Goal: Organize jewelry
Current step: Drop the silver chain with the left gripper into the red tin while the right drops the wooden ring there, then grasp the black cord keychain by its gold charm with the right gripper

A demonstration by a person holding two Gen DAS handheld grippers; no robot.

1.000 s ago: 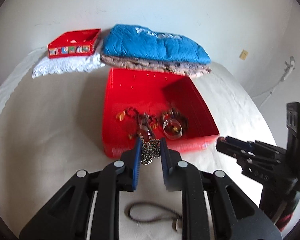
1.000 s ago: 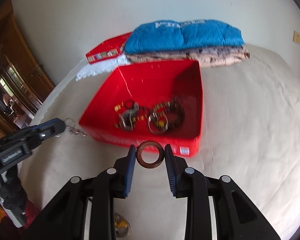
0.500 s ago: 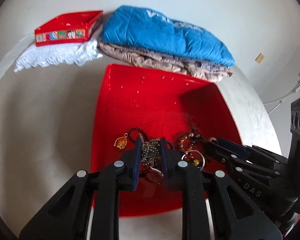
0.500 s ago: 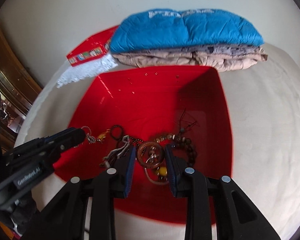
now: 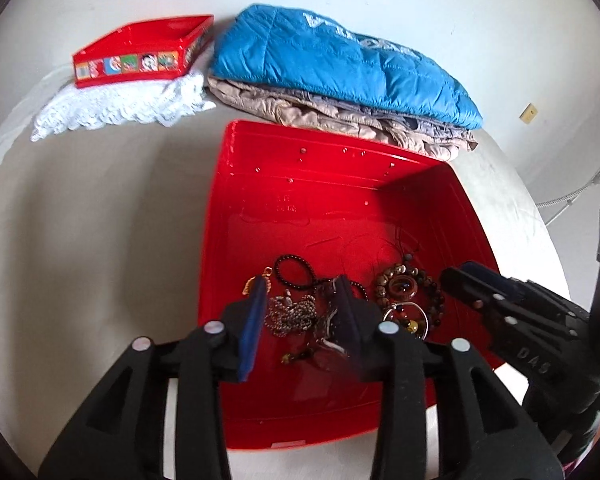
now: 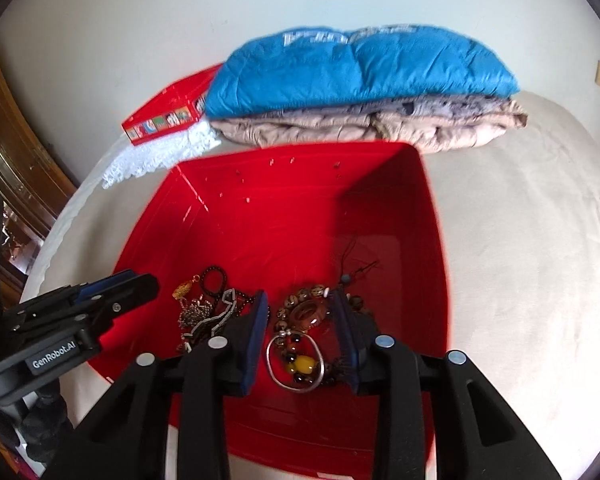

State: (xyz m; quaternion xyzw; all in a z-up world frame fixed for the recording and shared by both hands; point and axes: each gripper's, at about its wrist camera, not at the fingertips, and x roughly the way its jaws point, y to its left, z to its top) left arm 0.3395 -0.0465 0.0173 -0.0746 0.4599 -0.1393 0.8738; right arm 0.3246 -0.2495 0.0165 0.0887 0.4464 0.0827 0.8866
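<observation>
Both grippers hang over the large red plastic tray (image 5: 452, 216) on the bed. The left gripper (image 5: 300, 320) has its jaws spread apart above the heaped silver ball-chain necklace (image 5: 292, 314). The right gripper (image 6: 302, 328) is likewise parted over the brown wooden ring (image 6: 310, 312), which seems to lie flat on the beaded bracelets (image 6: 296, 360). Tangled pieces are hard to separate.

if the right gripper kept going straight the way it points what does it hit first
Probably the brown ring lying on the beaded bracelet in the red bin; it sits between the open right gripper, though depth is unclear.
</observation>
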